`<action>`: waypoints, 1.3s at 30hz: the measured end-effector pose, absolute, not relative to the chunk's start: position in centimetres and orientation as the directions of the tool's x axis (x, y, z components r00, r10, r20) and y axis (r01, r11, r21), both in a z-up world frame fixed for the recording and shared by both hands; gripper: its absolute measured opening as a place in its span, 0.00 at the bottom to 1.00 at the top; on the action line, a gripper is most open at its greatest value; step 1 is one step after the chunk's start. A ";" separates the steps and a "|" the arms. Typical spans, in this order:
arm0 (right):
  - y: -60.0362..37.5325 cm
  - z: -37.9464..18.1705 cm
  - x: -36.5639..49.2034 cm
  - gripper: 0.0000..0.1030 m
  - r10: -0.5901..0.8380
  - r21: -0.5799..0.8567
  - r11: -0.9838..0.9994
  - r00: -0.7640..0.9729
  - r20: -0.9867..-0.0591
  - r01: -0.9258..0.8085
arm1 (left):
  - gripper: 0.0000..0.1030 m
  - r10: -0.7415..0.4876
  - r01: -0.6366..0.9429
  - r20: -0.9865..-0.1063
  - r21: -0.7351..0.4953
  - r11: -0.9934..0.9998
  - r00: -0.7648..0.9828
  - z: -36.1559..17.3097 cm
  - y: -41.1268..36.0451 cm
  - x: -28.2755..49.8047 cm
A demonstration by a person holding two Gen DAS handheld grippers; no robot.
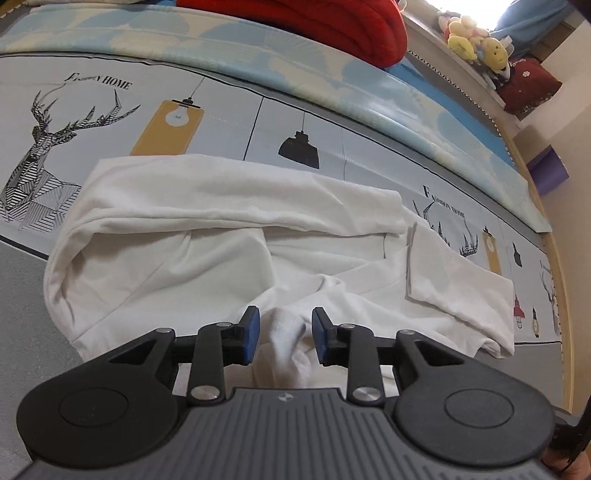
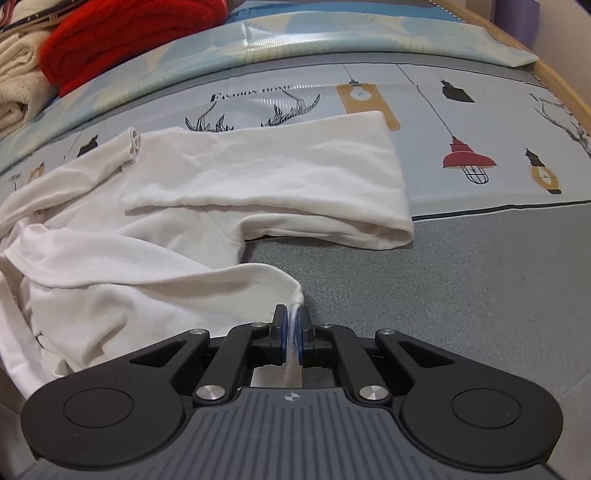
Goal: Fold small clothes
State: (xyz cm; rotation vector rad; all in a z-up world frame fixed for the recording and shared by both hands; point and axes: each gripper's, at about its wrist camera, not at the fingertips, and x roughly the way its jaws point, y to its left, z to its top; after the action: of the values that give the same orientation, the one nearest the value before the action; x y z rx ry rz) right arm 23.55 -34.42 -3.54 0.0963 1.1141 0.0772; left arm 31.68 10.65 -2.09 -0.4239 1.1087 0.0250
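Spread across the middle of the bed (image 2: 461,295): white shirt (image 1: 207,229), rumpled, long-sleeved, lying partly on the grey cloth of the near side and partly on the printed sheet (image 1: 229,122) with deer heads and hanging lamps.

Left tongs (image 1: 284,332): parted, blue pads (image 1: 251,334) well apart, a bunched hump of white fabric standing in the gap between them; touching or not, cannot tell. Beyond them, body of the shirt folded over in a broad roll, one sleeve (image 1: 458,288) running off toward the right edge of the bed.

Right tongs (image 2: 293,332): closed tight on a thin white edge of the shirt (image 2: 155,221), fabric pinched between the pads and drawn up to a point just ahead of them. One sleeve (image 2: 280,173) folded flat and reaching toward the far side, cuff end resting where grey cloth meets printed sheet.

Along the far edge of the bed: pale blue patterned mat (image 2: 295,40), with a red knitted garment (image 2: 125,33) and cream folded cloth (image 2: 18,85) stacked on it. On a ledge past the far right corner, in the left wrist view: soft toys (image 1: 476,37).
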 end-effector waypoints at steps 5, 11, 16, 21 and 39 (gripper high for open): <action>-34.2 -4.0 24.0 0.05 0.107 0.108 0.994 0.427 -0.898 -0.021 | 0.18 -0.168 -0.207 -0.892 -0.275 0.939 0.421 -2.6 10.4 31.8; -34.3 -3.2 23.8 0.02 0.100 0.102 0.995 0.462 -0.881 -0.020 | 0.07 -0.181 -0.120 -0.872 -0.261 0.958 0.454 -0.6 11.1 30.3; -35.6 -0.3 22.3 0.01 0.111 0.145 0.989 0.548 -0.829 0.018 | 0.07 -0.193 -0.071 -0.838 -0.265 0.962 0.510 2.3 13.4 26.6; -36.7 3.6 18.6 0.01 0.159 0.214 0.977 0.635 -0.756 0.010 | 0.06 -0.216 0.000 -0.803 -0.260 0.966 0.555 5.4 16.6 19.5; -39.7 0.3 3.3 0.01 0.271 0.179 0.944 0.338 -0.901 -0.279 | 0.12 -0.360 0.499 -0.880 -0.172 0.849 0.308 1.9 17.3 2.3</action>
State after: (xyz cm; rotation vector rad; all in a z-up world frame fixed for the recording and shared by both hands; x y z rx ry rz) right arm 3.30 -39.70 0.27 -0.0073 1.1725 0.3580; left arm 2.27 17.32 1.86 0.1420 1.1219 -0.5704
